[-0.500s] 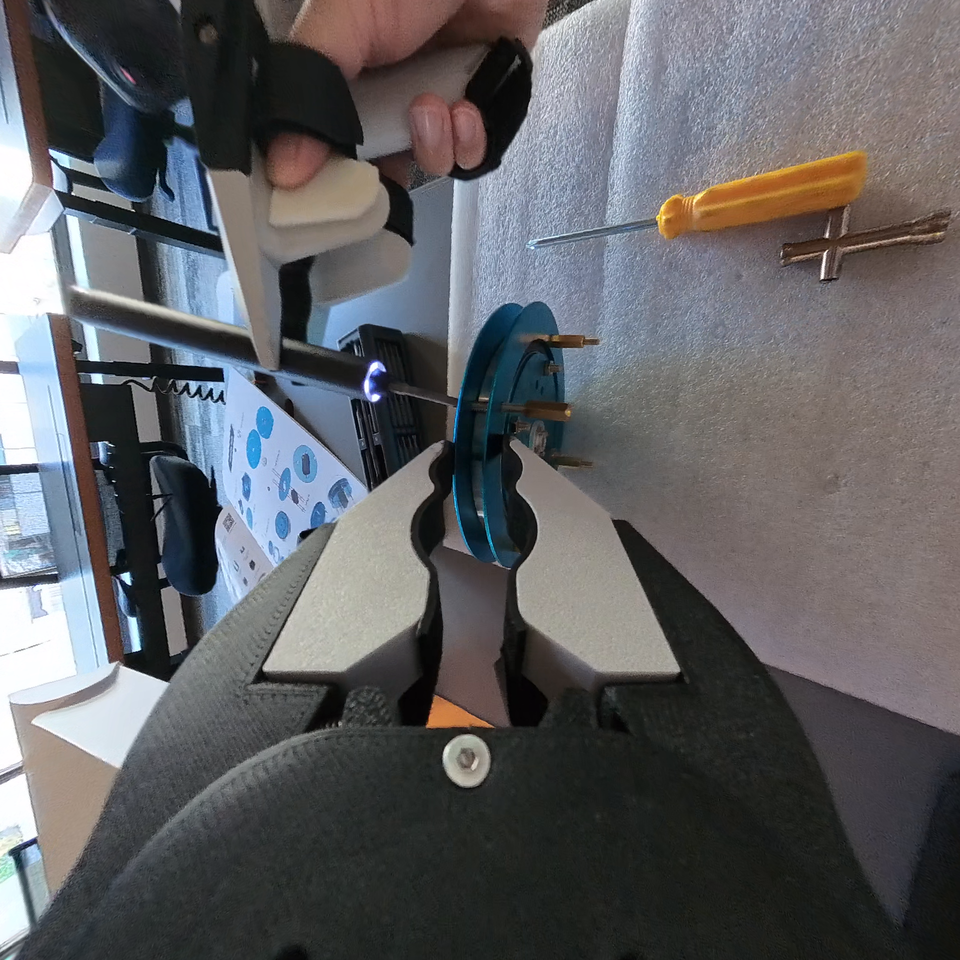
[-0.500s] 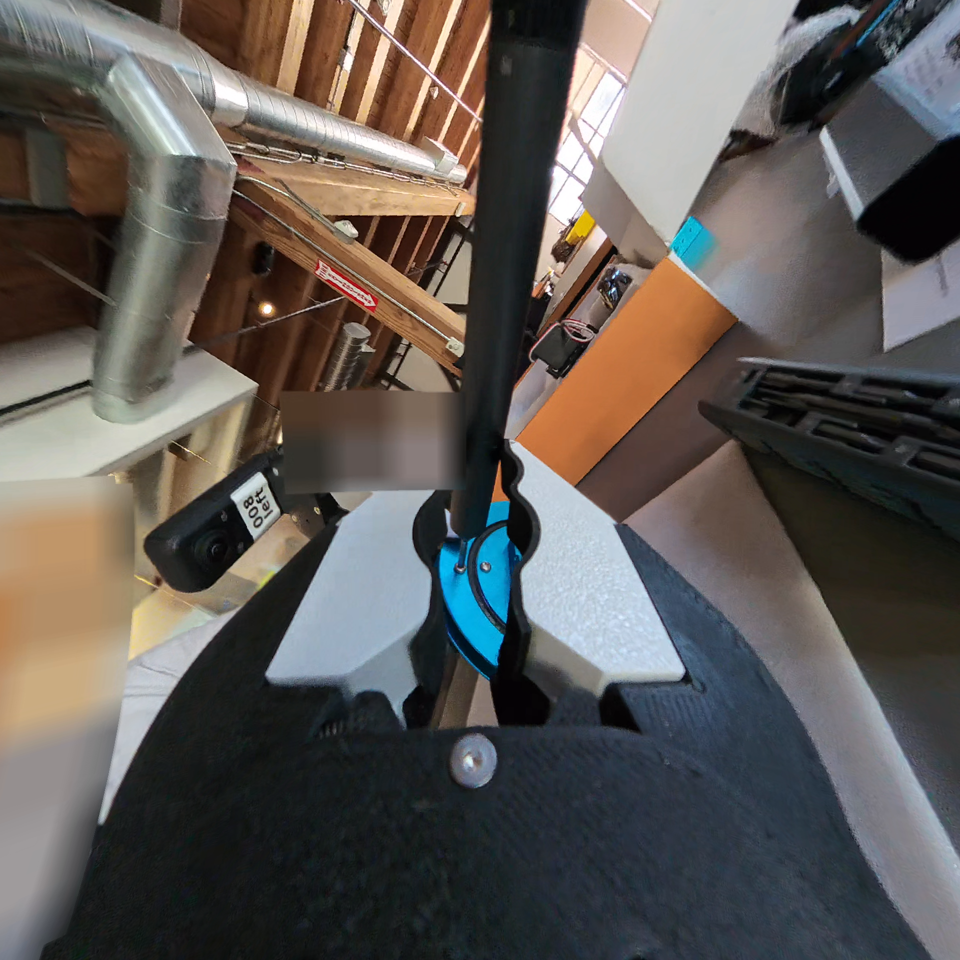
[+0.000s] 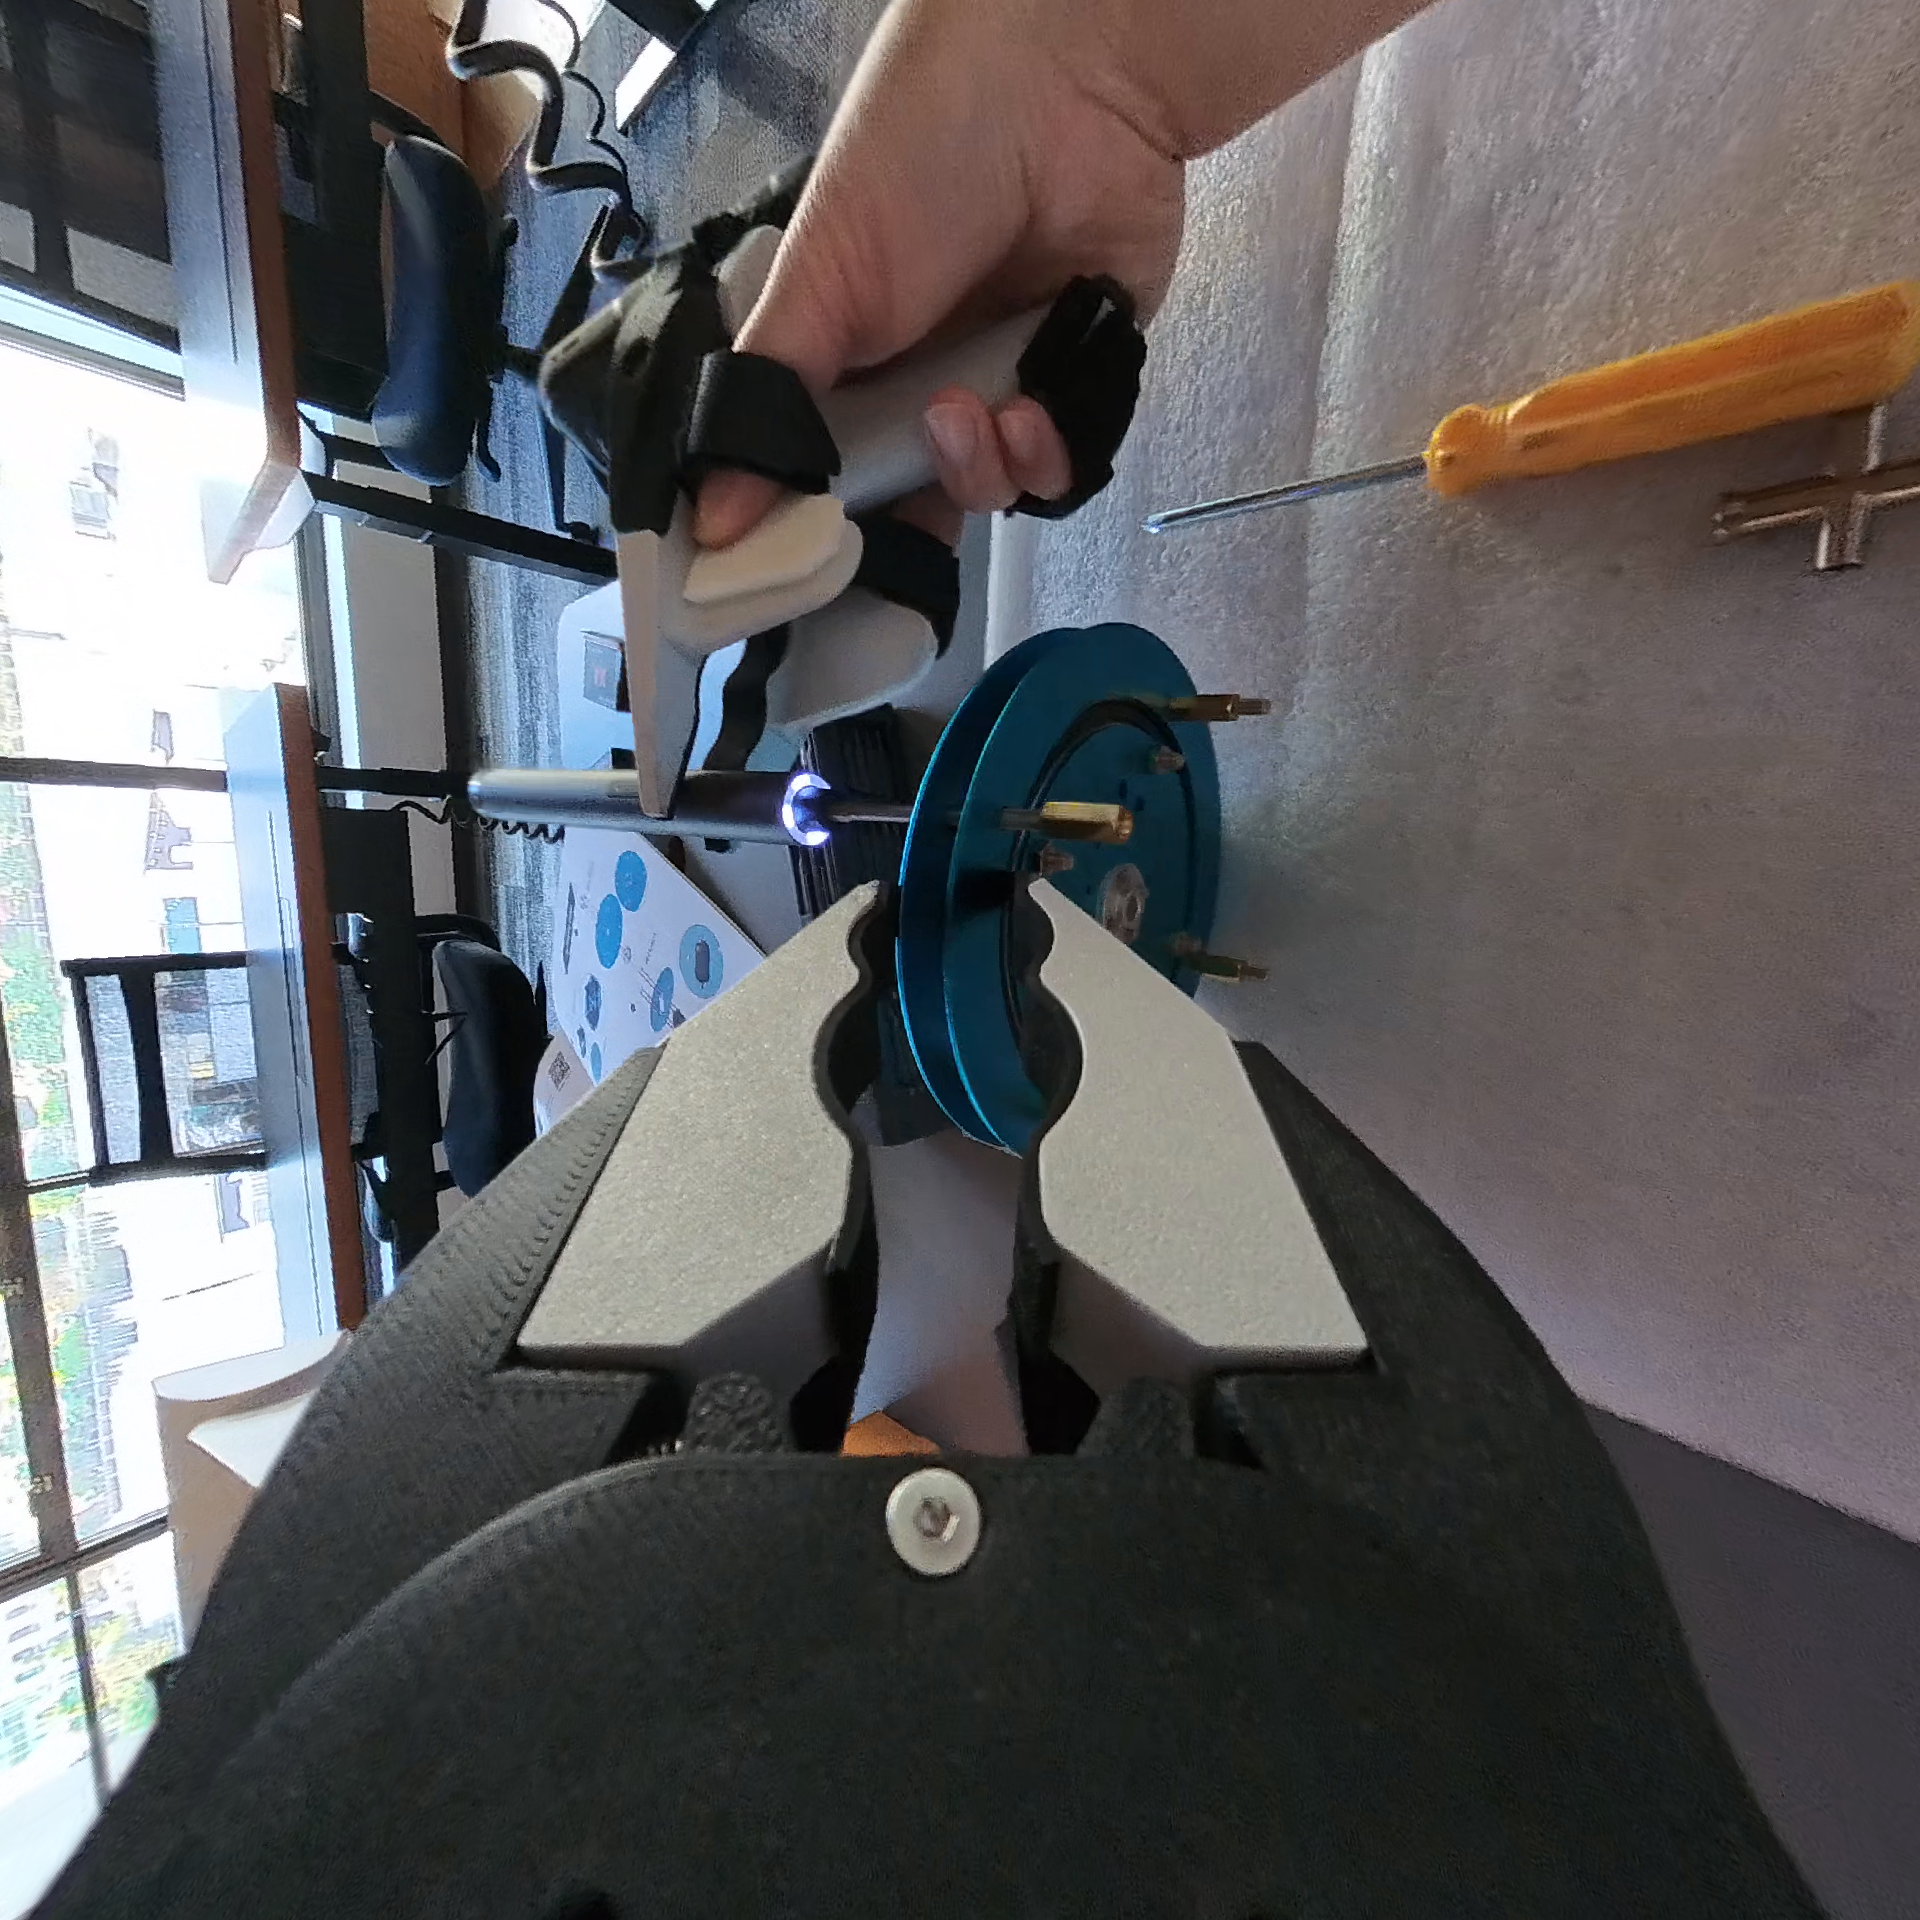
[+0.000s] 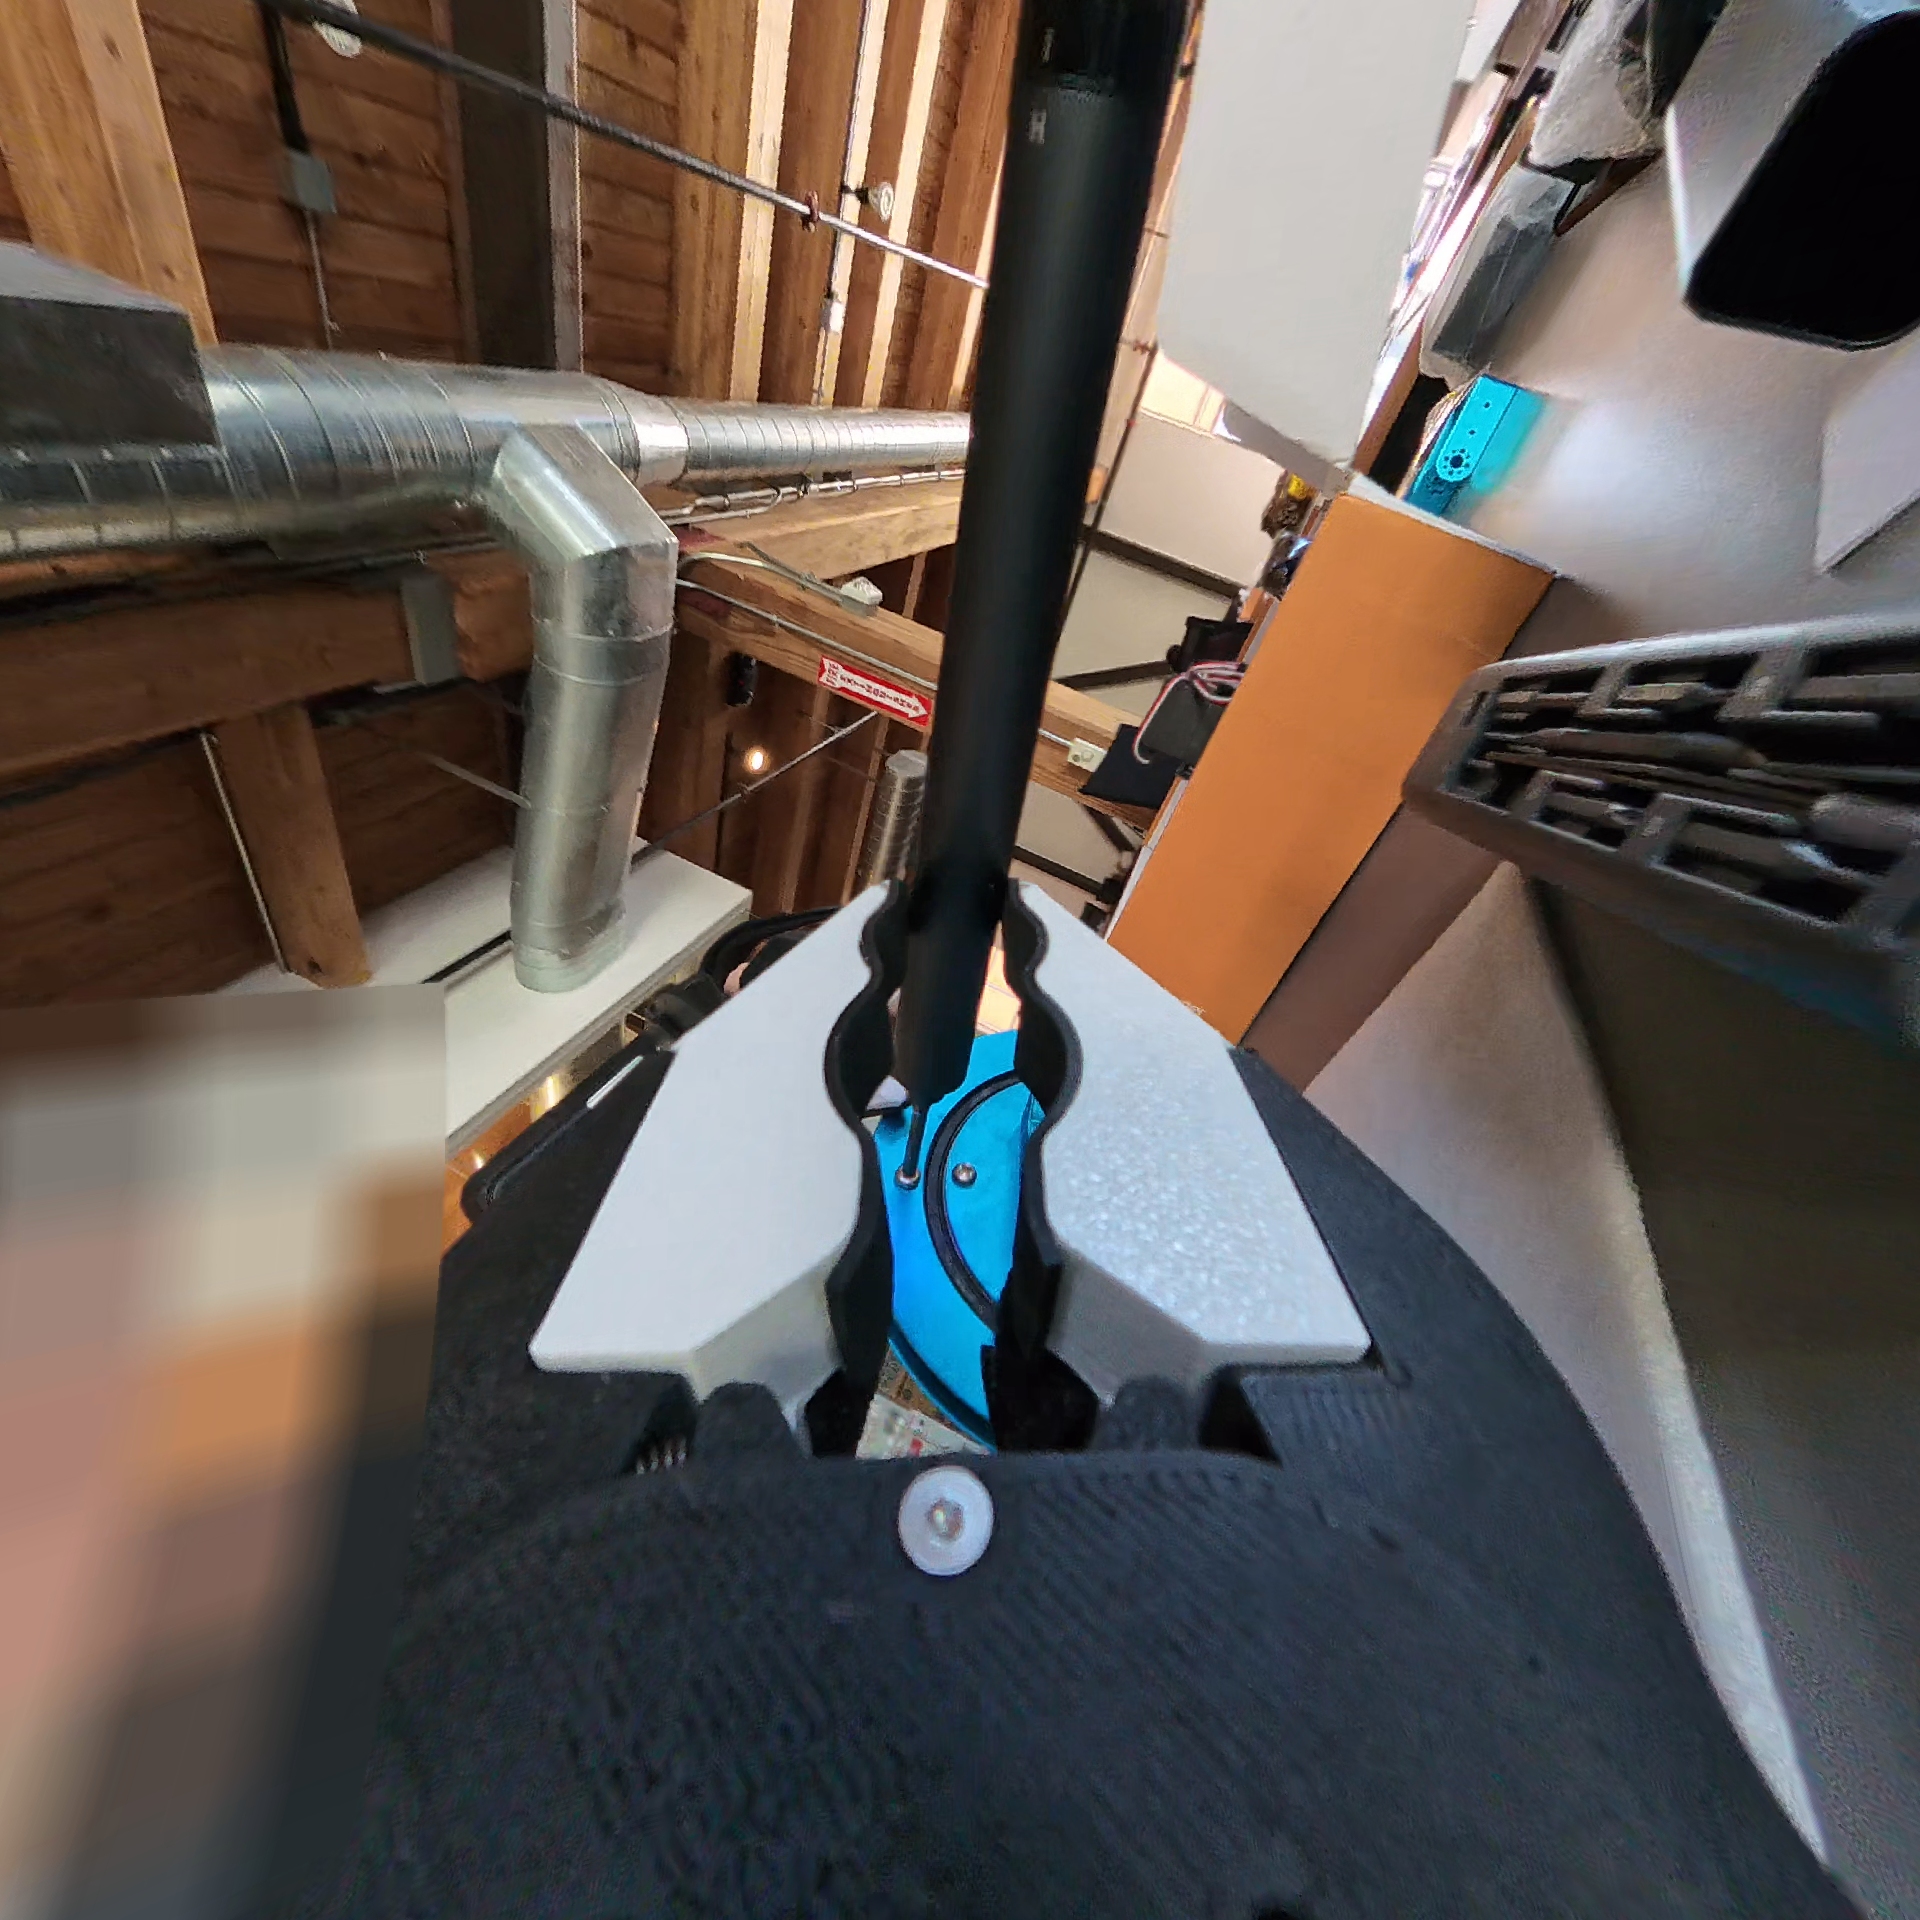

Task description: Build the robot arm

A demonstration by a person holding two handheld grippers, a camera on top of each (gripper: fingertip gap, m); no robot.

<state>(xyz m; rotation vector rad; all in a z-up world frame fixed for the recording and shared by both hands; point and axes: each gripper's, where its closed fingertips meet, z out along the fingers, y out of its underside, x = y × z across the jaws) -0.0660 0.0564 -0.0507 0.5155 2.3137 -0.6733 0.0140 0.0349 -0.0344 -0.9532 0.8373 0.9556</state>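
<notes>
the left gripper (image 3: 956,997) has its jaws clamped on the rim of the blue disc assembly (image 3: 1060,883), held edge-on above the bench (image 3: 1558,935). the right gripper (image 4: 951,997), jaws clamped on the electric screwdriver (image 3: 665,810), points its long axis square into the disc's face at a screw (image 4: 907,1177).

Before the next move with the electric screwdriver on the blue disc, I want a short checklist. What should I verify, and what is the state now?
1. Left gripper holds the blue disc assembly on edge: ok, jaws shut on its rim.
2. Right gripper holds the electric screwdriver: ok, jaws shut on its body.
3. Bit tip sits on a screw head: ok in the right wrist view.
4. Bit fully seated in the screw recess: cannot tell, too small.
5. Driver light ring is lit: ok.
6. Yellow screwdriver and cross-shaped metal tool lie apart from the disc: ok.
</notes>
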